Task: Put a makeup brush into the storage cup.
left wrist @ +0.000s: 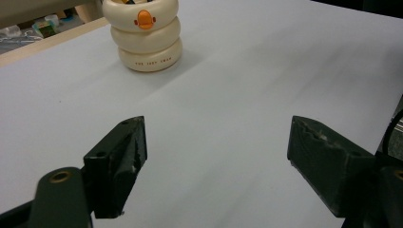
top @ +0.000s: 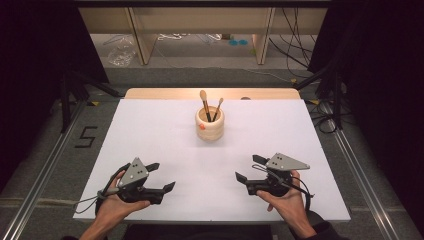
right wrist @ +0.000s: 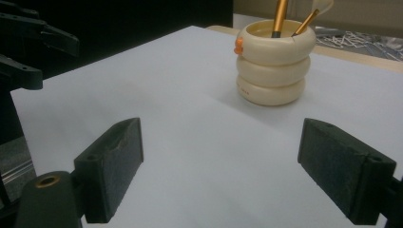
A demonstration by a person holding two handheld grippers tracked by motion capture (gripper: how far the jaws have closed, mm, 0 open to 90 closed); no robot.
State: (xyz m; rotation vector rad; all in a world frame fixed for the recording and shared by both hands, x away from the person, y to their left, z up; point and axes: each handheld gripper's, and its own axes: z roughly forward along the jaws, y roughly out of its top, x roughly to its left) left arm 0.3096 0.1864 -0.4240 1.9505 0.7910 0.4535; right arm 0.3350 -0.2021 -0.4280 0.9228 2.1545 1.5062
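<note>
A cream ringed holder (top: 209, 124) with an orange beak-like knob stands upright at the table's far middle, and two brushes (top: 205, 104) stick out of it. The same holder (left wrist: 145, 35) appears at the top of the left gripper view and the holder (right wrist: 274, 63) at the upper right of the right gripper view. My left gripper (top: 161, 176) rests open near the front left, held by a hand. On the front right, my right gripper (top: 248, 169) is open too. Nothing lies between either pair of jaws (left wrist: 216, 156) (right wrist: 218, 164).
The white table top (top: 165, 130) has a bare wooden strip (top: 150, 93) along its far edge. Metal rails (top: 45, 165) run along both sides, and cables lie on the floor beyond the table. Dark curtains flank the space.
</note>
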